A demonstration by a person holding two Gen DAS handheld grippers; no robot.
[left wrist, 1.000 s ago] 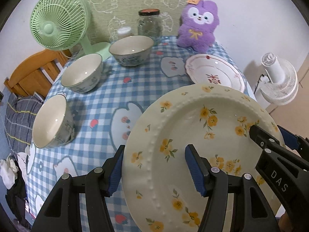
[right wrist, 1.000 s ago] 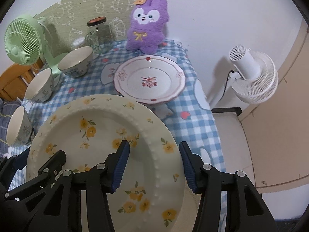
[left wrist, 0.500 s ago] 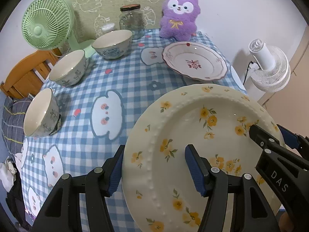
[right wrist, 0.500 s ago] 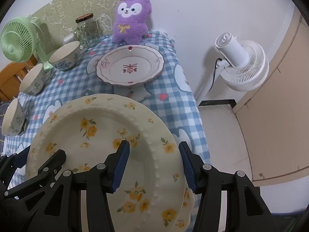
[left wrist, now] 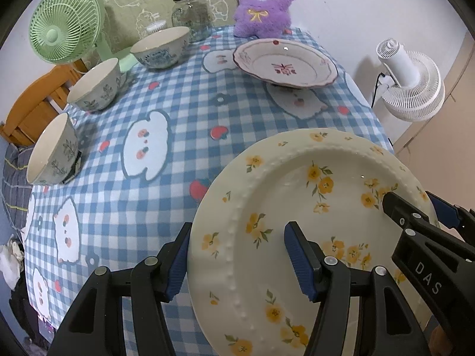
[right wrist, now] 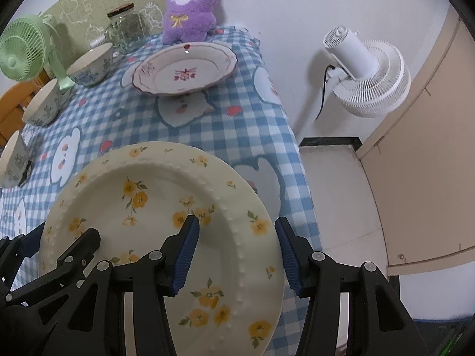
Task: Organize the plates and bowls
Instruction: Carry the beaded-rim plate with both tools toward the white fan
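Observation:
A cream plate with yellow flowers [left wrist: 297,207] is held above the table's near right corner. My left gripper [left wrist: 237,255] is shut on its left rim and my right gripper [right wrist: 234,249] is shut on its right rim; the plate [right wrist: 154,207] fills the low part of both views. A white plate with a red rim and red flower [left wrist: 285,63] rests at the far right of the table, also in the right wrist view [right wrist: 184,69]. Three white bowls with blue leaf patterns stand along the left side: near [left wrist: 52,151], middle [left wrist: 95,84], far [left wrist: 161,46].
The table has a blue checked cloth [left wrist: 166,154]. At the back stand a green fan [left wrist: 63,29], a glass jar [left wrist: 190,9] and a purple plush toy [left wrist: 262,3]. A white fan [right wrist: 365,71] stands on the floor to the right. A wooden bed frame [left wrist: 32,101] is at the left.
Both grippers have lifted the yellow-flower plate and drawn it back toward the near edge; the table objects look farther away and more of the cloth shows.

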